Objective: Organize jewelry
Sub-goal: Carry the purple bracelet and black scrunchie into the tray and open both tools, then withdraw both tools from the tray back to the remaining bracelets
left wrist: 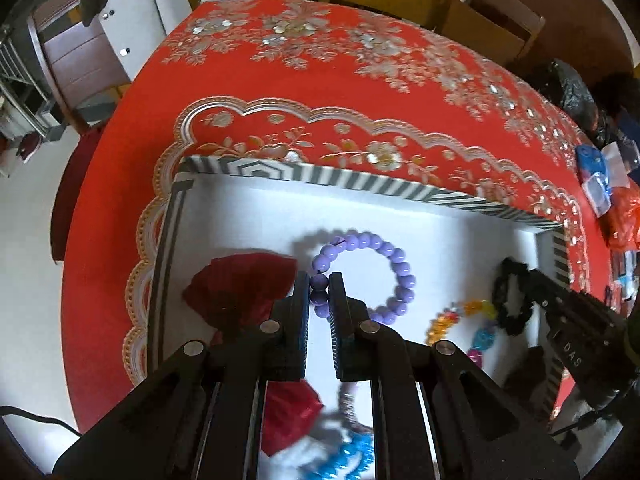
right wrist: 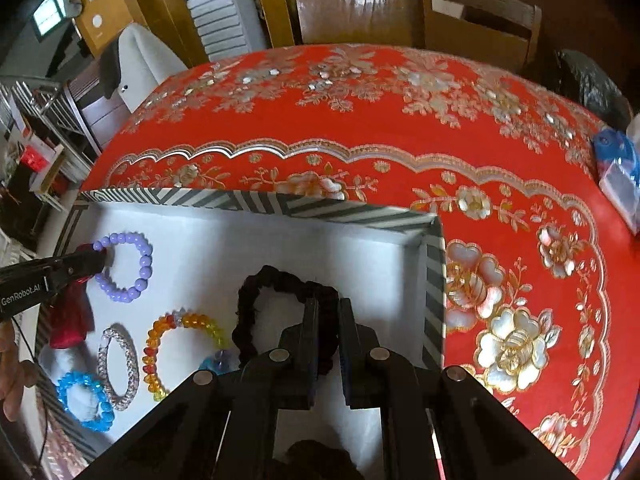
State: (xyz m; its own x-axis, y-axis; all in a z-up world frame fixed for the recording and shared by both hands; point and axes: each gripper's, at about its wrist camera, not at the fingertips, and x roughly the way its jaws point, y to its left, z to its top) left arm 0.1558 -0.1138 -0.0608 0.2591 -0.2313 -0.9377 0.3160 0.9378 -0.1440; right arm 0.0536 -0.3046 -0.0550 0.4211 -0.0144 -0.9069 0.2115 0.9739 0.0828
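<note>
A white tray with a striped rim (left wrist: 360,182) (right wrist: 360,210) lies on the red tablecloth. My left gripper (left wrist: 319,290) is shut on the purple bead bracelet (left wrist: 394,256) (right wrist: 146,258), which rests on the tray floor. My right gripper (right wrist: 329,312) is shut on the black scrunchie (right wrist: 256,292) (left wrist: 508,300) near the tray's right wall. Also in the tray are a multicoloured bead bracelet (right wrist: 176,326) (left wrist: 452,316), a silver crystal bracelet (right wrist: 120,368), a blue bead bracelet (right wrist: 82,400) (left wrist: 352,456) and a red pouch (left wrist: 240,280) (right wrist: 72,316).
The red flowered tablecloth (right wrist: 500,208) covers the table around the tray. Plastic packets (right wrist: 618,168) (left wrist: 600,176) lie at the table's right edge. Wooden chairs (right wrist: 360,8) stand beyond the far edge.
</note>
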